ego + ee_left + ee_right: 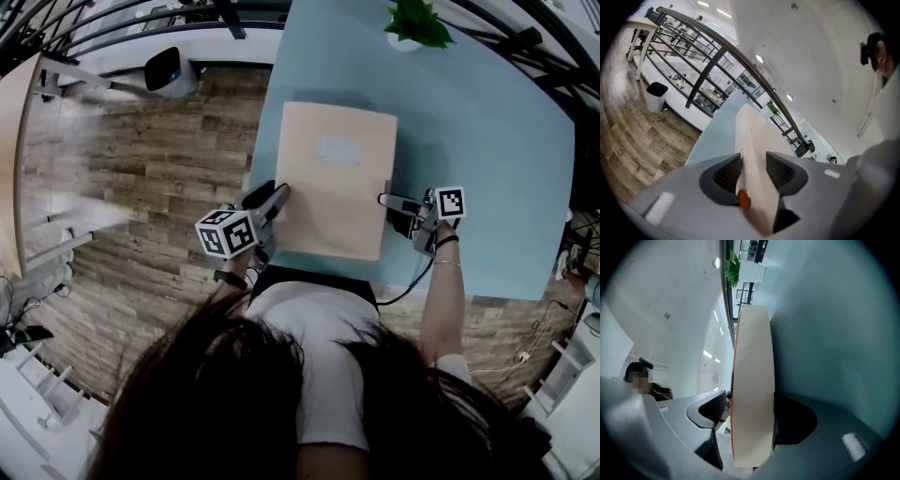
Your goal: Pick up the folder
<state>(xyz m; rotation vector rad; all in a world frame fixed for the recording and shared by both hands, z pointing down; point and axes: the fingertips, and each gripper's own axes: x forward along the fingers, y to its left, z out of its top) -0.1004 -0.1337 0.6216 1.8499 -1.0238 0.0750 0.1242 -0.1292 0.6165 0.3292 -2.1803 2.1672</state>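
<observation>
Left claw (pixel 277 199) is clamped on the left edge of the folder (pixel 336 178), close to its near left corner; in the left gripper view its ribbed pads (pixel 727 171) press on either side of the pale sheet, with a small orange round spot (pixel 744 199) on the folder's edge just by one pad. The right claw (pixel 386 200) grips the opposite, right edge near the near right corner, and in the right gripper view its jaws are likewise drawn in against the folder, one dark pad (pixel 715 409) showing on one face while the other jaw is mostly covered by the sheet. The folder is peach-beige with a pale rectangular label (pixel 337 150) on its far half, and it sits over the near left part of the light blue counter (pixel 487 141); whether it rests on the surface or is raised off it cannot be told. Each claw carries its marker cube, the left (pixel 227 232) and the right (pixel 451 202), nearer the person. A green potted plant (pixel 417 23) stands at the counter's far edge, well apart from the folder. Left of the counter lies wooden floor (pixel 159 159) with a white bin (pixel 169 70) at its far side.
</observation>
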